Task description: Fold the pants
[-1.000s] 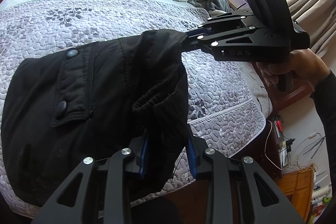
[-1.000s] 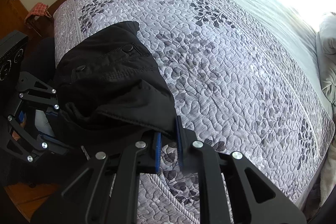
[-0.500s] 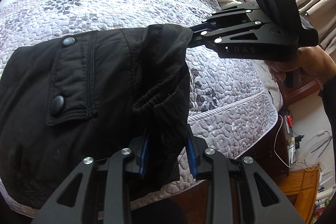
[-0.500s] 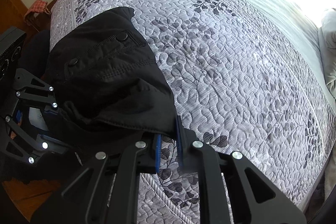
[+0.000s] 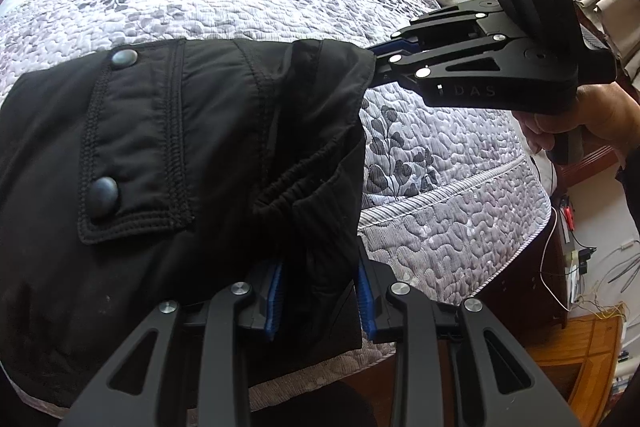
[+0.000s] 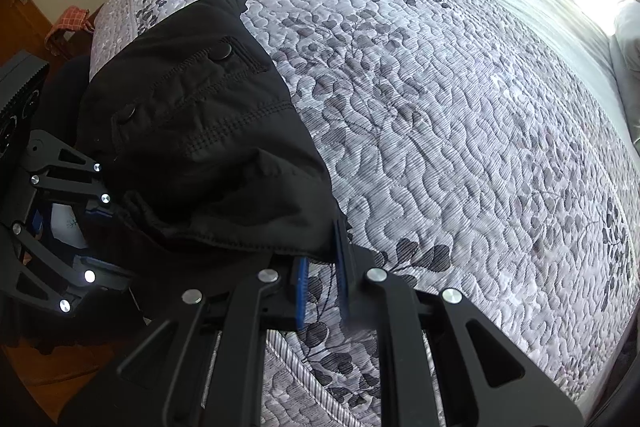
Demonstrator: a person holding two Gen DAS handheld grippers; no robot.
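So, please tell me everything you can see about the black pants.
The black pants look like matte woven cloth, with a stitched pocket flap and two dark snap buttons. They are bunched, partly lying on the grey quilted bedspread near its edge. The left tool grips a gathered, elastic-looking fold; the right tool pinches another edge. Whether that edge is a hem or the waistband is unclear.

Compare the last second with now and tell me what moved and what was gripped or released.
Both grippers carried the black pants farther onto the quilted bed: the pocket flap looms larger in the left view, and in the right view the far end lies higher up the quilt. Nothing was released or newly grasped. The left gripper stays shut on bunched fabric, and the right gripper stays shut on the edge.
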